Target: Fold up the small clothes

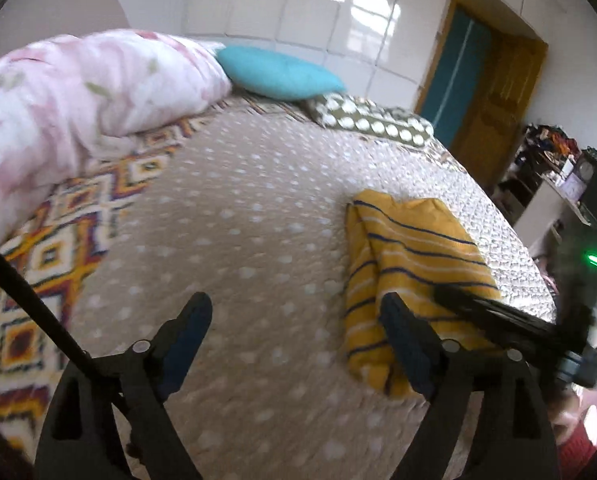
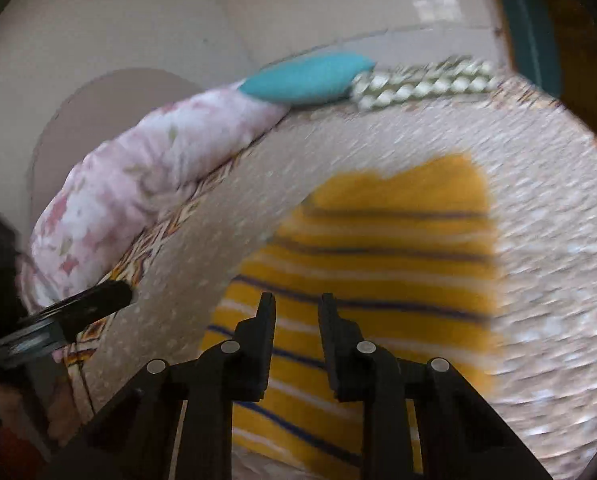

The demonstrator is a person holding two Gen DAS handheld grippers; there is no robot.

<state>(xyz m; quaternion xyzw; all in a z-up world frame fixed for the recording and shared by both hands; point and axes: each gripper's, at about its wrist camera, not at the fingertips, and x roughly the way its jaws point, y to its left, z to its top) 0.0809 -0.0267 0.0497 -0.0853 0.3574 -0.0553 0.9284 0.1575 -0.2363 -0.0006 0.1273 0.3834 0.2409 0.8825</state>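
Note:
A small yellow garment with navy and white stripes point(image 1: 410, 256) lies folded on the dotted beige bedspread point(image 1: 238, 220), right of centre. My left gripper point(image 1: 294, 312) is wide open and empty above the bedspread, its right finger over the garment's near edge. The right gripper's fingers point(image 1: 474, 306) reach in from the right over the garment. In the right wrist view the garment point(image 2: 378, 248) fills the middle, blurred. My right gripper point(image 2: 296, 300) hovers over it with a narrow gap between the fingers and nothing held.
A pink floral duvet point(image 1: 78, 96) is bunched at the bed's left. A teal pillow point(image 1: 278, 72) and a polka-dot pillow point(image 1: 374, 120) lie at the head. A patterned sheet point(image 1: 50, 248) shows at left. A wooden door point(image 1: 494, 108) and cluttered furniture point(image 1: 558, 176) stand right.

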